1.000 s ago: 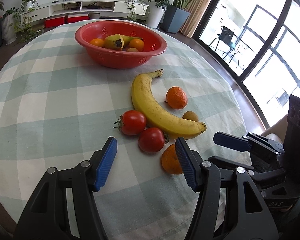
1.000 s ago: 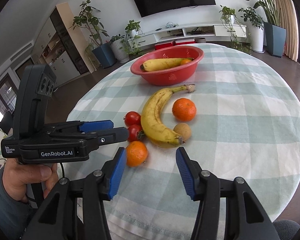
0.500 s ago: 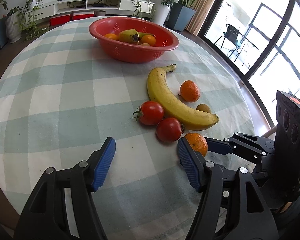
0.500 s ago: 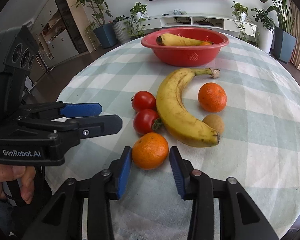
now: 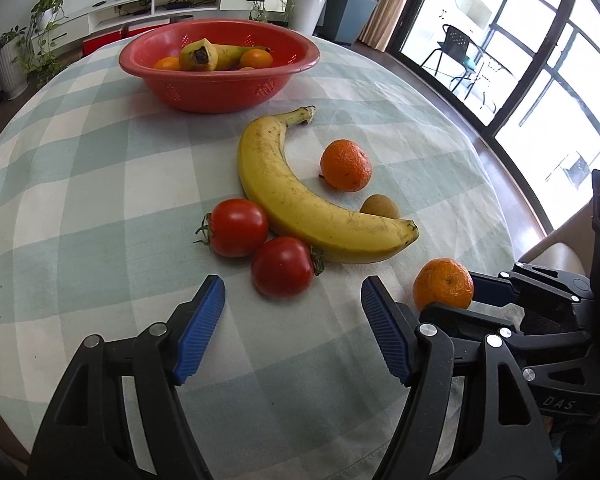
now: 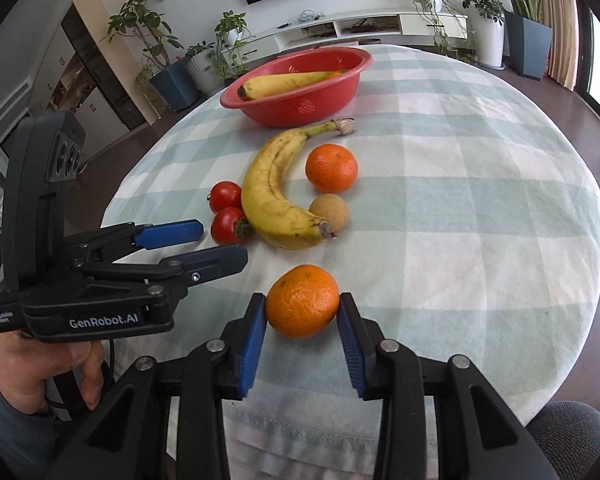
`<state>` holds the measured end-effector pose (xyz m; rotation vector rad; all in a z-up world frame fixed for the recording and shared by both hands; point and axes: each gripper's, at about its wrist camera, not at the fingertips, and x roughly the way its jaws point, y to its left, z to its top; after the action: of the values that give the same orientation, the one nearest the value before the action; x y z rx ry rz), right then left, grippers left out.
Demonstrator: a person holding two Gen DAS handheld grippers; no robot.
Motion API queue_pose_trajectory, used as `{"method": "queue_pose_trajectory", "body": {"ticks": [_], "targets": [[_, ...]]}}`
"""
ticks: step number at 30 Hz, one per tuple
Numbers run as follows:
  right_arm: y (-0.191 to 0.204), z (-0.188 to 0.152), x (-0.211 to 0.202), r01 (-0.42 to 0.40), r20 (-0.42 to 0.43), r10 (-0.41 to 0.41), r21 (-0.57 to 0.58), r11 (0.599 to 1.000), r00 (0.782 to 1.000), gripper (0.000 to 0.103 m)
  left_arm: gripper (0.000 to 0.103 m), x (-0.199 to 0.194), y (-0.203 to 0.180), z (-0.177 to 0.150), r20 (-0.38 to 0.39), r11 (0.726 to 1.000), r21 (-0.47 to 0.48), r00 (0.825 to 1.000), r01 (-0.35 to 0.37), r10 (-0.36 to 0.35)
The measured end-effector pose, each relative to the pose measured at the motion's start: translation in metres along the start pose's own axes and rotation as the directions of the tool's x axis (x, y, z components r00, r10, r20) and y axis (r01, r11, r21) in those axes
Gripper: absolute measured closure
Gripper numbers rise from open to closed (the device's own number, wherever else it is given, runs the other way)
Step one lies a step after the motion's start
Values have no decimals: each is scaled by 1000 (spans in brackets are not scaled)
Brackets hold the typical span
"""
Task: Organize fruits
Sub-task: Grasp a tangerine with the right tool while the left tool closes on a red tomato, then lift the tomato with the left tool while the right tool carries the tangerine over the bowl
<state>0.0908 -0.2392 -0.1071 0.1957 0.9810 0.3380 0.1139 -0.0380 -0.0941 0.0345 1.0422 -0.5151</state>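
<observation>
1. Tangerine [image 6: 302, 301] is pinched between the jaws of the right gripper [image 6: 302, 322], pads touching both its sides; it sits on the bench [image 6: 460, 208] cloth, not yet lifted.
2. These jaws have just been closing onto that fruit.
3. For a good lift, the grip should be kept gentle and centred, and the fruit raised straight before being carried to the bowl [image 6: 300, 108], well ahead of the jaws.
4. The left gripper [image 5: 292, 320] is seen with jaws spread, having just been opening; nothing is held or touched.
5. A tomato [image 5: 283, 266] lies just ahead of the left jaws, between their tips' lines, likely the next pick.
6. The banana [image 5: 300, 200] beyond should be left undisturbed.
</observation>
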Motion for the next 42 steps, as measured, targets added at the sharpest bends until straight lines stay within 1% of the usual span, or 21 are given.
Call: {"method": "queue_pose_trajectory", "body": {"ticks": [3, 4, 6, 14, 17, 18, 19, 20, 22, 28, 33, 42], "targets": [[0, -1, 2, -12, -3, 12, 1, 1000, 1000, 64, 45, 5, -4, 2, 2, 1000, 4, 1000, -9, 9], [0, -2, 2, -16, -5, 16, 1, 1000, 1000, 64, 51, 6, -4, 3, 3, 1000, 4, 1000, -14, 14], [0, -4, 4, -21, -10, 21, 3, 1000, 1000, 64, 61, 9, -4, 5, 1, 1000, 7, 1000, -22, 22], [0, -4, 6, -26, -10, 26, 6, 1000, 1000, 64, 62, 14, -5, 9, 2, 999, 38, 999, -35, 34], [0, -5, 4, -28, -8, 28, 5, 1000, 1000, 64, 62, 14, -3, 9, 4, 999, 40, 1000, -23, 23], [0, -5, 4, -28, -8, 28, 6, 1000, 1000, 64, 63, 14, -3, 9, 3, 999, 43, 1000, -21, 21], [0, -5, 3, -28, -8, 28, 7, 1000, 1000, 64, 68, 13, -2, 8, 6, 999, 43, 1000, -24, 23], [0, -5, 3, -29, -7, 29, 7, 1000, 1000, 64, 69, 13, 0, 8, 4, 999, 40, 1000, -20, 20], [0, -5, 3, -28, -5, 28, 8, 1000, 1000, 64, 70, 12, 1, 7, 1, 999, 45, 1000, -7, 7], [1, -4, 3, -28, -4, 28, 7, 1000, 1000, 64, 71, 8, 0, 4, 4, 998, 62, 1000, -4, 4], [4, -2, -2, -34, 13, 34, 0, 999, 999, 64, 71, -3, 6, -2, 22, 999, 34, 1000, 7, -8], [13, 4, -13, -50, 42, 52, -31, 998, 998, 64, 71, -41, 24, -6, 80, 999, -24, 996, 43, -41]]}}
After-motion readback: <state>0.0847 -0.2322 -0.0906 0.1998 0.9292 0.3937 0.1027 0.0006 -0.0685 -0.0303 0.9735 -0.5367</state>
